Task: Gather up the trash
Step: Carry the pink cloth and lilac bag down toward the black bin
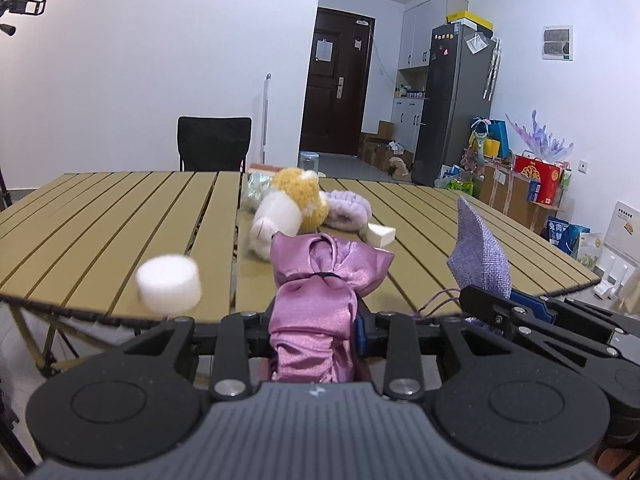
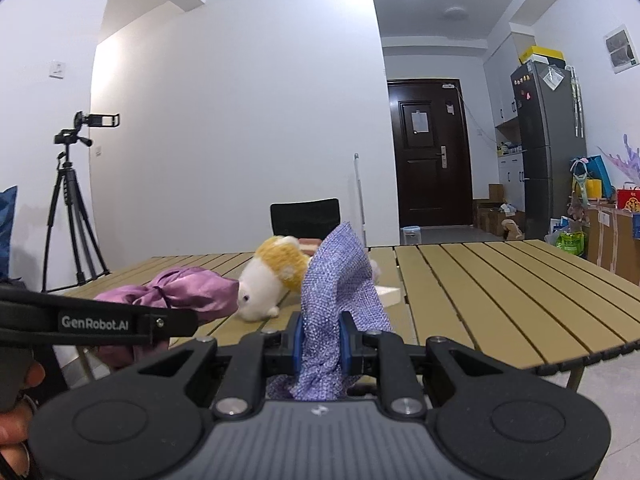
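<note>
The left gripper (image 1: 316, 320) squeezes a shiny pink bag (image 1: 316, 280) at the near edge of the yellow table (image 1: 120, 208). Left of the bag sits a white foam lump (image 1: 169, 283). Behind it lies a plush toy (image 1: 290, 208). To its right, the right gripper (image 1: 496, 304) pinches a purple bag (image 1: 478, 252).

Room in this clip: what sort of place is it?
Most likely a lived-in flat's dining or kitchen area, set up for recording: a fridge, cabinets, a slatted folding table and a camera tripod.

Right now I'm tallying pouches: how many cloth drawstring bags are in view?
2: the pink satin bag in the left gripper, the purple woven bag in the right gripper. Others may be hidden.
</note>
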`<state>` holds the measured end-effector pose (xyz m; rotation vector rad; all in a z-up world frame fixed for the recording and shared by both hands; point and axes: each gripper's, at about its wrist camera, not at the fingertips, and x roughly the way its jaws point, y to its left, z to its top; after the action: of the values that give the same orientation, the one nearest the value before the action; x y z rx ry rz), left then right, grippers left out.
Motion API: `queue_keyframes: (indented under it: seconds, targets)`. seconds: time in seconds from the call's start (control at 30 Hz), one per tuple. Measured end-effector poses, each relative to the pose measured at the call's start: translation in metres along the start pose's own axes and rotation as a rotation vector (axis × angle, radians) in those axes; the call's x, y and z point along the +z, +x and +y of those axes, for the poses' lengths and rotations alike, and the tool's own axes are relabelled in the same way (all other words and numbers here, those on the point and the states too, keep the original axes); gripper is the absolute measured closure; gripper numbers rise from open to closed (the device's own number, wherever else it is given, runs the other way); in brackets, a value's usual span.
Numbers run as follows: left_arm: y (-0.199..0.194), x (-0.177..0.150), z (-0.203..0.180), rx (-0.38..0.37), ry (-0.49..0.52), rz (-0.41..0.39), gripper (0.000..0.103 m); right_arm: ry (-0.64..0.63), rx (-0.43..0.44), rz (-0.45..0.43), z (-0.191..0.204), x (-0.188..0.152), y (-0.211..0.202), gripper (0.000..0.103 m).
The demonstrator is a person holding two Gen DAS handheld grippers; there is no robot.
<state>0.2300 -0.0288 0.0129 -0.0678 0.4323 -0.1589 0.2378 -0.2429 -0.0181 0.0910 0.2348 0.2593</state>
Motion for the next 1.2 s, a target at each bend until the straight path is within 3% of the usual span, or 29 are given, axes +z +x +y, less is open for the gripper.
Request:
queue_keyframes:
  seconds: [0.2,0.57,0.87,1.2]
  targets:
    - [-0.021,-0.025,0.005,0.009,0.010,0.038,0.070,0.003,0.016,0.048,0.012,-0.021,-0.025,0.086]
    - [-0.033,-0.078,0.019,0.046,0.023,0.177,0.070,-0.007,0.031,0.200,0.034,-0.068,-0.046,0.086]
    - [-0.016,-0.119,0.038,0.092,0.005,0.330,0.070,-0.005,0.014,0.348,0.026,-0.115,-0.054,0.086]
    - [0.009,-0.147,0.057,0.135,-0.056,0.495,0.070,0.069,-0.070,0.491,0.004,-0.145,-0.038,0.086]
